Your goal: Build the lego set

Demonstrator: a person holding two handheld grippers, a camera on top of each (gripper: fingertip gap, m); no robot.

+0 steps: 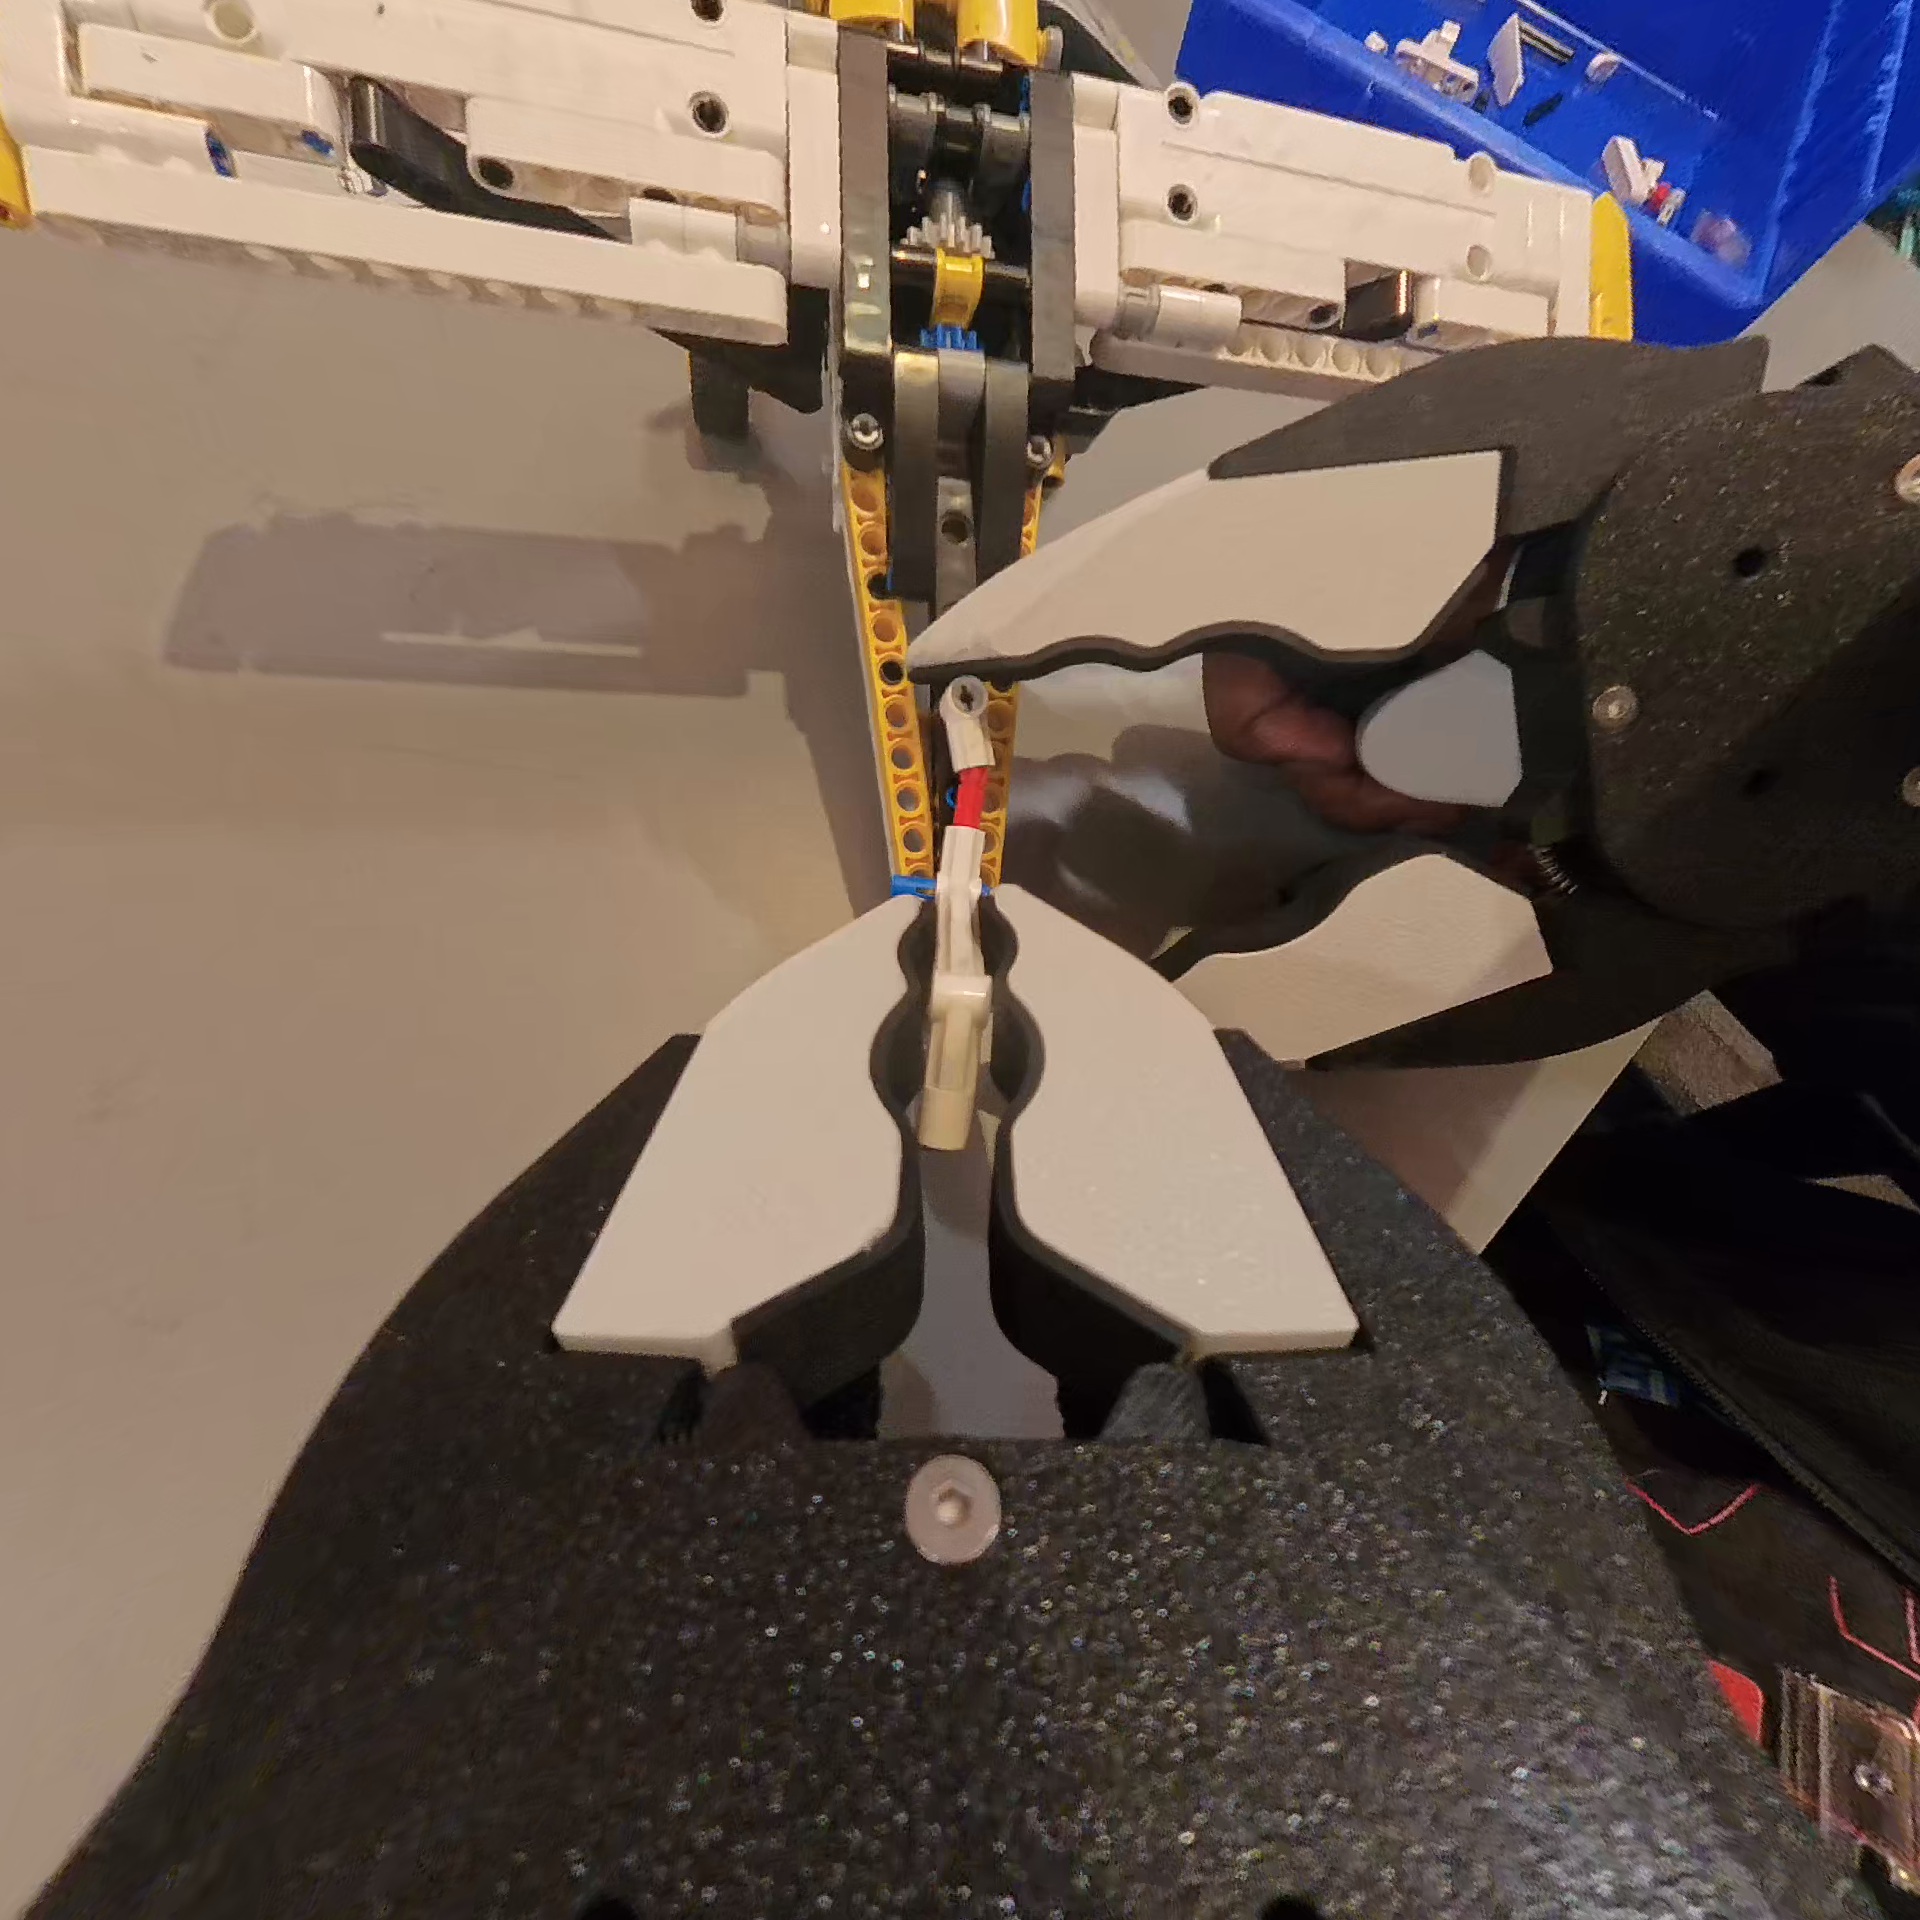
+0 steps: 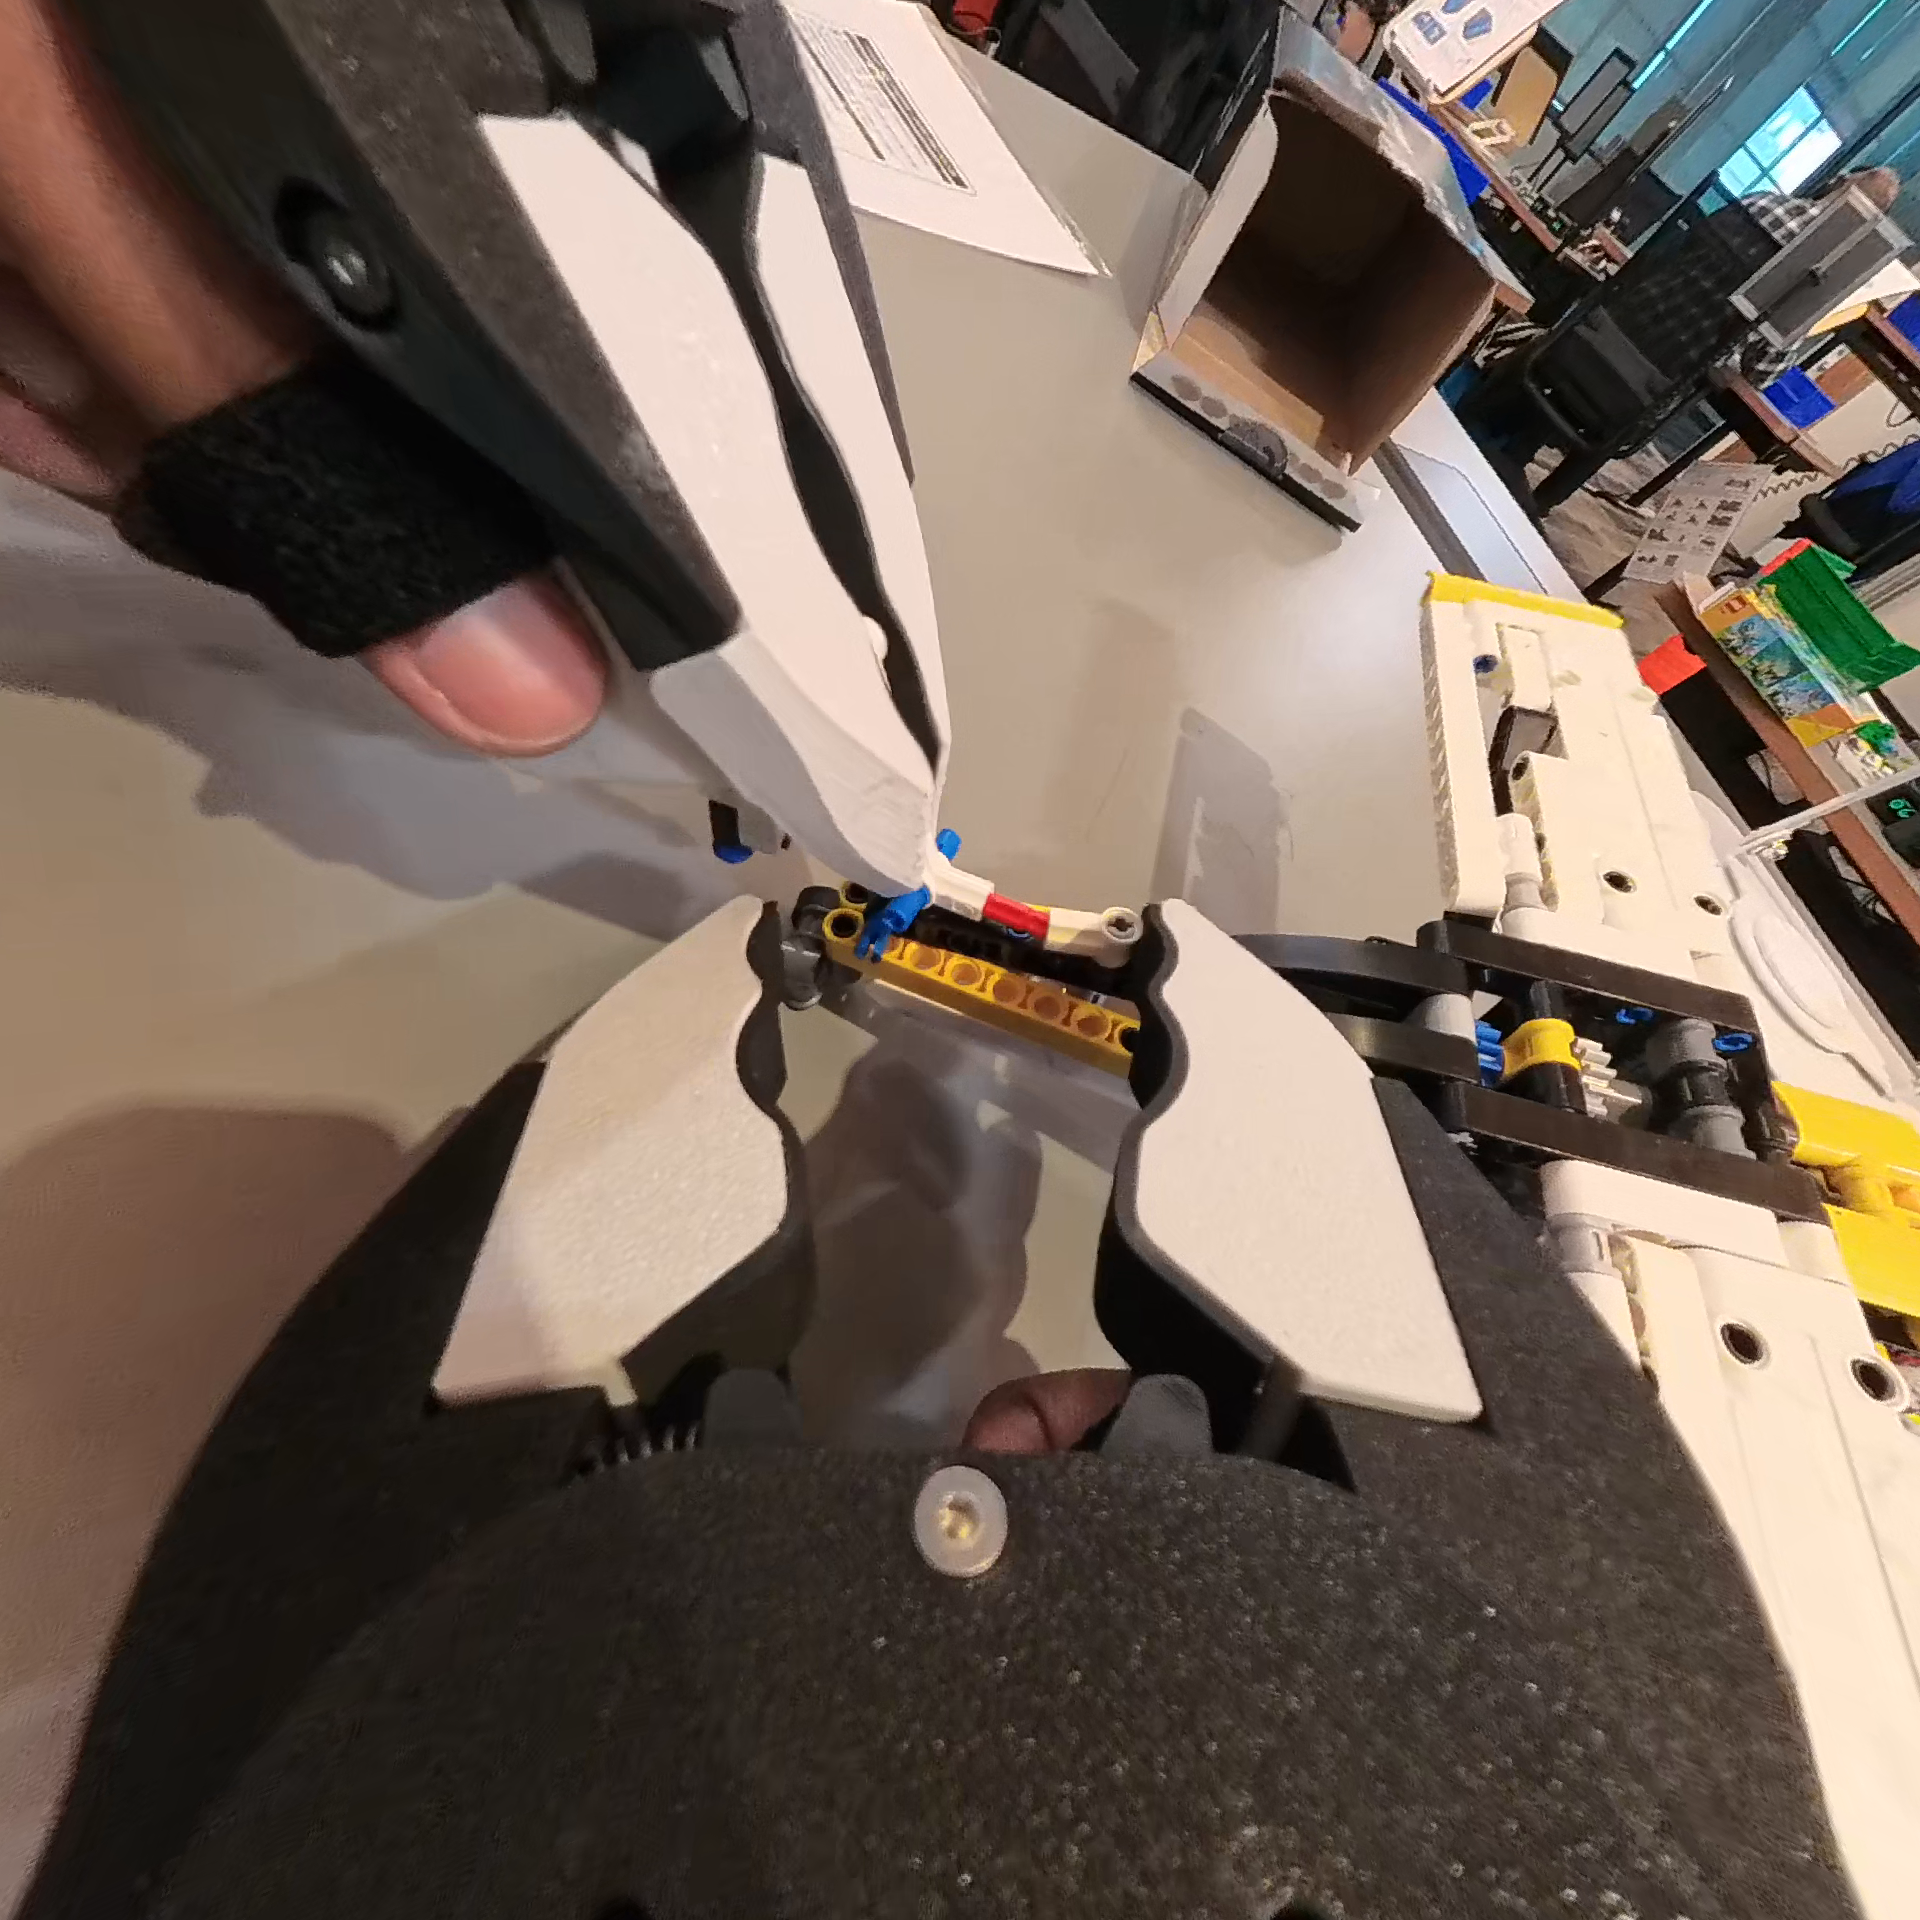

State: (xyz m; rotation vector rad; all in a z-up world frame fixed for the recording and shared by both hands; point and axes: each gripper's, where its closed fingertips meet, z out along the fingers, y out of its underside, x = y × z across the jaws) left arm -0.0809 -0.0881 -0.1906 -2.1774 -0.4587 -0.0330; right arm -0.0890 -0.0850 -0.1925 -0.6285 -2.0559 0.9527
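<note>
My left gripper [image 1: 956, 906] is shut on a white connector [image 1: 958, 997] of a short link. The link runs on through a red axle [image 1: 969, 795] to a second white connector [image 1: 966, 717]. It lies along the yellow holed beams [image 1: 896, 717] that stick out of a white, black and yellow brick-built model [image 1: 520, 156]. My right gripper [image 2: 951, 925] is open and straddles the link's red axle [image 2: 1013, 912] and the yellow beam [image 2: 1008, 992]. Its right finger [image 2: 1226, 1039] stands against the far connector's end. The left gripper [image 2: 914, 831] comes in from the upper left. The right gripper [image 1: 1039, 816] comes in from the right.
A blue bin [image 1: 1558, 156] with small parts stands behind the model. An open cardboard box [image 2: 1340, 281] and a printed sheet [image 2: 935, 135] lie farther back on the pale table [image 2: 260, 883]. A small loose piece with a blue pin [image 2: 738, 831] lies under the left gripper. The grippers are tip to tip, or close to it.
</note>
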